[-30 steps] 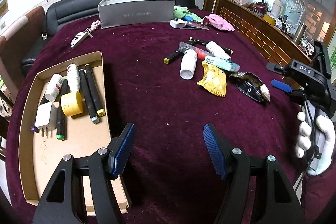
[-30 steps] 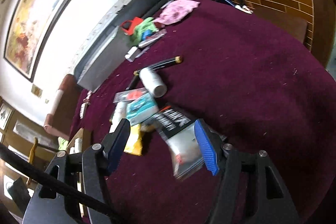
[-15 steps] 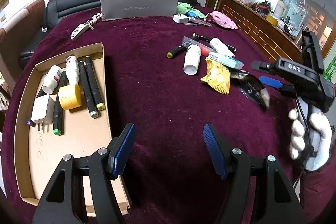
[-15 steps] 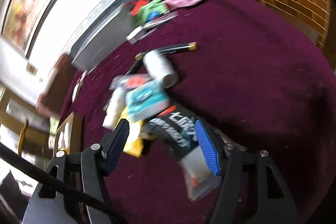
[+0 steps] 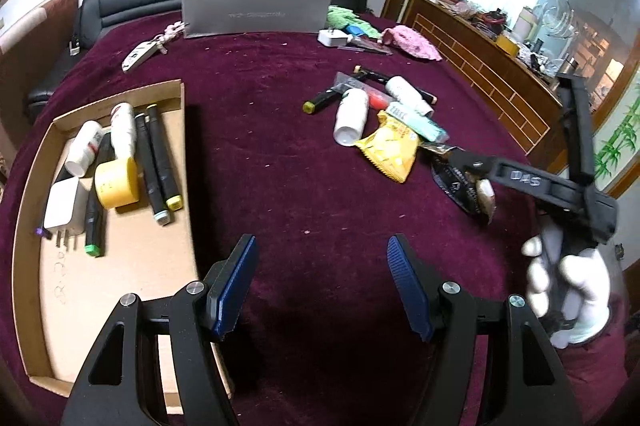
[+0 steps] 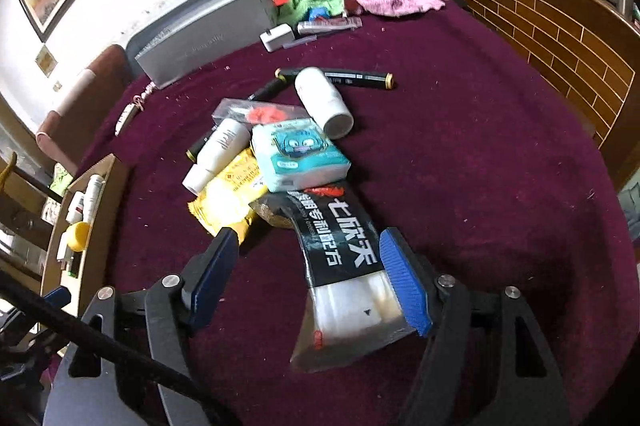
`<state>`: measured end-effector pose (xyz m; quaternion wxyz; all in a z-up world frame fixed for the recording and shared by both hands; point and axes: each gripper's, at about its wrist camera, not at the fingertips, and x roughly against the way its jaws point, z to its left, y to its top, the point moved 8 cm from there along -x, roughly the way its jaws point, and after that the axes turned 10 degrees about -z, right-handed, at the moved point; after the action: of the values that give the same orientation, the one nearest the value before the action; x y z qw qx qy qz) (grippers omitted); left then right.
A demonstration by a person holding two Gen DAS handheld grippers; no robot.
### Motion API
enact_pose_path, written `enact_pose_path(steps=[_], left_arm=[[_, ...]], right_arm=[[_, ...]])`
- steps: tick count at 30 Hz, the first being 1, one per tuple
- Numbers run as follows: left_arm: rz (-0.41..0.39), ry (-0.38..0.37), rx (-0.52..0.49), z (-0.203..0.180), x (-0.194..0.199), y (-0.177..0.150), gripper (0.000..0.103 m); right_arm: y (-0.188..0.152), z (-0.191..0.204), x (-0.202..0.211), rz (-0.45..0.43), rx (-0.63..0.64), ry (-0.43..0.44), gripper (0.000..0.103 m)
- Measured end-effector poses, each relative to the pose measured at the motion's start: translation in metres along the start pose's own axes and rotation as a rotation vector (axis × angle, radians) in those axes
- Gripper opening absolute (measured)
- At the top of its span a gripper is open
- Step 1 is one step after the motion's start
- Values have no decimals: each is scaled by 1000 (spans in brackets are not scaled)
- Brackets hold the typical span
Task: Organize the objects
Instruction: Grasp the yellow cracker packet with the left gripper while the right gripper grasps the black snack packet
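A cardboard tray (image 5: pixel 120 290) at the left holds markers, white bottles, a yellow tape roll (image 5: pixel 116 182) and a white charger. A pile on the maroon tablecloth has a black snack packet (image 6: pixel 340 238), a yellow packet (image 6: pixel 228 194), a teal tissue pack (image 6: pixel 298 154), white bottles and markers. My right gripper (image 6: pixel 308 278) is open, its fingers on either side of the black packet's near end, not closed on it. It also shows in the left wrist view (image 5: pixel 476 166), over that packet (image 5: pixel 460 186). My left gripper (image 5: pixel 320 282) is open and empty above bare cloth beside the tray.
A grey box (image 5: pixel 256 10) stands at the table's far side. Near it lie a white plug (image 5: pixel 332 36), a green cloth (image 5: pixel 346 18), a pink cloth (image 5: pixel 412 42) and a keychain (image 5: pixel 140 54). A black sofa is behind, a wooden counter at the right.
My right gripper has moved down and forward over the pile, so the black packet now lies between its fingers. My left gripper has stayed open and nearly still.
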<state>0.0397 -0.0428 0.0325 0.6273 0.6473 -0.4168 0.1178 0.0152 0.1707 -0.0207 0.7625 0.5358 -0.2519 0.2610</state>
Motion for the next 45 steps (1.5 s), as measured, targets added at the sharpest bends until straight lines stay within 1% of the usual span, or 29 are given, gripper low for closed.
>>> enact_pose_path(steps=[4,6,8,10,12,15,18,19,20,21,23,27,31,34,40,43,45], left_arm=[[-3,-6,-34,-11,-5,4,61],[-7,-14,-52,-17,-7,7,61],[-15,-19,-70,-23,-10,10,61],[-24,-23,-94,-30,-15,14,61],[-29,-29,-122,-38,-23,19,61],[-37,-25,-165,-50,-39,28,61],[-43,-11,-209,-61,-59,41,61],[-43,-10,-217,-64,-64,44,61],[-43,-11,-227,-68,-71,48,60],[-42,-18,-239,-72,-78,51,60],[-42,-32,-270,-81,-90,56,60],[-39,-29,-373,-96,-112,59,60],[-2,-36,-432,-105,-132,55,60],[21,-43,-435,-109,-145,49,60],[58,-61,-396,-108,-160,41,60],[82,-59,-365,-104,-165,37,45],[80,-68,-317,-101,-162,39,43]], right_arm=[[0,4,-7,-7,36,-43,73],[-1,3,-9,-2,52,-65,64],[-3,-4,-10,9,79,-117,40],[-5,-13,-10,18,72,-136,31],[-7,-23,-8,16,34,-128,31],[-6,-34,-3,-11,-23,-113,31],[-7,-41,-4,-43,-78,-46,35],[-9,-44,-7,-42,-101,-27,40],[-11,-48,-10,-38,-133,1,41],[-10,-49,-8,-57,-144,14,41],[-9,-49,-9,-54,-158,31,41],[-8,-50,-10,-59,-180,56,41],[-8,-51,-10,-60,-204,75,42],[-8,-53,-9,-60,-218,87,42],[-7,-53,-9,-60,-227,98,43],[-7,-52,-9,-61,-227,100,45],[-7,-51,-9,-63,-221,98,46]])
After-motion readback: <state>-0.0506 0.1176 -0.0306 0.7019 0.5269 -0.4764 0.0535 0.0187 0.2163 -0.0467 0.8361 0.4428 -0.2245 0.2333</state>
